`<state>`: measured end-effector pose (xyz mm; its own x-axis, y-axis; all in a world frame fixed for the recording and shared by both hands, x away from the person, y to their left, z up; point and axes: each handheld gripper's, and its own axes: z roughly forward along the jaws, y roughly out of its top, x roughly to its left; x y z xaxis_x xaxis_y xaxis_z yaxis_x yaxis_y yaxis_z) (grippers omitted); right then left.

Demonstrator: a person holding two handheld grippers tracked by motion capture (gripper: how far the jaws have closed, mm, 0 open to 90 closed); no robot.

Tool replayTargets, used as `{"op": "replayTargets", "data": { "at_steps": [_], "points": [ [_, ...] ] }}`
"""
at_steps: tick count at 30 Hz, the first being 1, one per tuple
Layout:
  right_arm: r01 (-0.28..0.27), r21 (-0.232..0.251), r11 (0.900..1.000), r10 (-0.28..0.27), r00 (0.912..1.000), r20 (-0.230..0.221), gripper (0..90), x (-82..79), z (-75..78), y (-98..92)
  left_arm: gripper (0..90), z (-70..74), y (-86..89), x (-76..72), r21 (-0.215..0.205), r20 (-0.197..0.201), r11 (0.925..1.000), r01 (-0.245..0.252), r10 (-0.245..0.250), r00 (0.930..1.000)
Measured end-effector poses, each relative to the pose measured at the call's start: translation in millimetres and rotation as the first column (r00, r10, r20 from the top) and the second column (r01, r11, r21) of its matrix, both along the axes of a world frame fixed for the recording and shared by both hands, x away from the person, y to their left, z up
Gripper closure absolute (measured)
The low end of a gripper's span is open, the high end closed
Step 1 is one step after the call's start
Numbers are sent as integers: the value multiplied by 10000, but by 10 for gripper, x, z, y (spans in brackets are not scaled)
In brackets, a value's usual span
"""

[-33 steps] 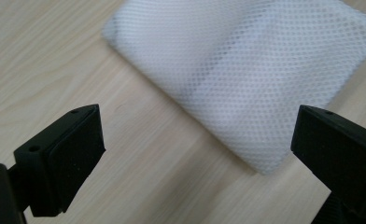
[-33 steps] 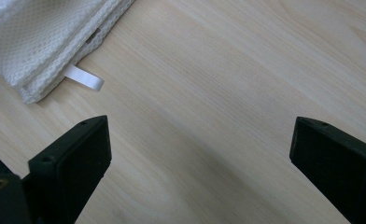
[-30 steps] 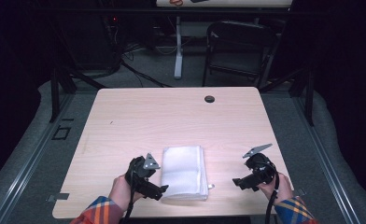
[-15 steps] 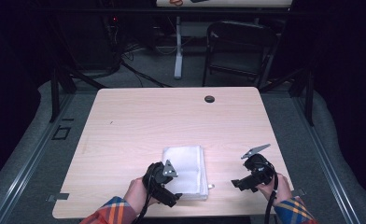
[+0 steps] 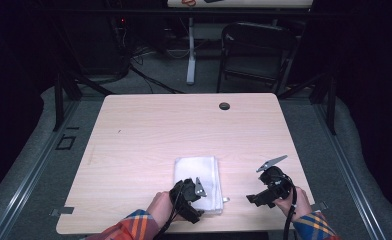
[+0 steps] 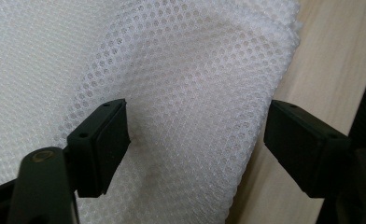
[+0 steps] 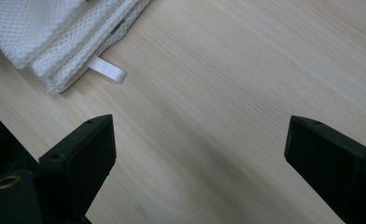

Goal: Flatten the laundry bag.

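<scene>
A folded white mesh cloth (image 5: 196, 172) lies on the wooden table (image 5: 159, 130) near its front edge. My left gripper (image 5: 198, 202) is down at the cloth's near end, and its jaws have just been closing. In the left gripper view the mesh cloth (image 6: 172, 93) bulges between the jaws of the left gripper (image 6: 195, 140); the left pad meets the fabric, while the right pad stands apart from it. To the right of the cloth, my right gripper (image 5: 256, 199) hovers open over bare wood. From the right gripper (image 7: 209, 154), the cloth (image 7: 41, 28) and its white loop tag (image 7: 109, 70) show at upper left.
A small black round cap (image 5: 224, 106) sits near the table's far edge. Beyond the table stand a dark chair (image 5: 256, 55) and a white post (image 5: 190, 55). Bare wood stretches across the table's left half and back.
My left gripper has moved right and down from beside the cloth onto its near end, and its jaws have narrowed. The right gripper has stayed put.
</scene>
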<state>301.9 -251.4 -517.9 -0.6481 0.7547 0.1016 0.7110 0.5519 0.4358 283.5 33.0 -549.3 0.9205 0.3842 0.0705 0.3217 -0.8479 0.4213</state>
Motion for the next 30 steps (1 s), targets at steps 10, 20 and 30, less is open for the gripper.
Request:
{"op": "replayTargets", "data": {
  "at_steps": [10,20,30],
  "points": [
    [-226,140,9996,227,9997,-80,126,-24,-12,75,467,-20,45,47,-390,-287,9988,281,-292,9992],
    [-555,-132,9984,553,9983,-204,144,-37,-13,153,546,-18,148,133,-1155,-962,9930,227,-340,9948],
    [-836,-198,9963,832,9962,-240,161,-46,-24,210,524,26,164,135,-1144,-874,9932,225,-326,9956]
  ]
}}
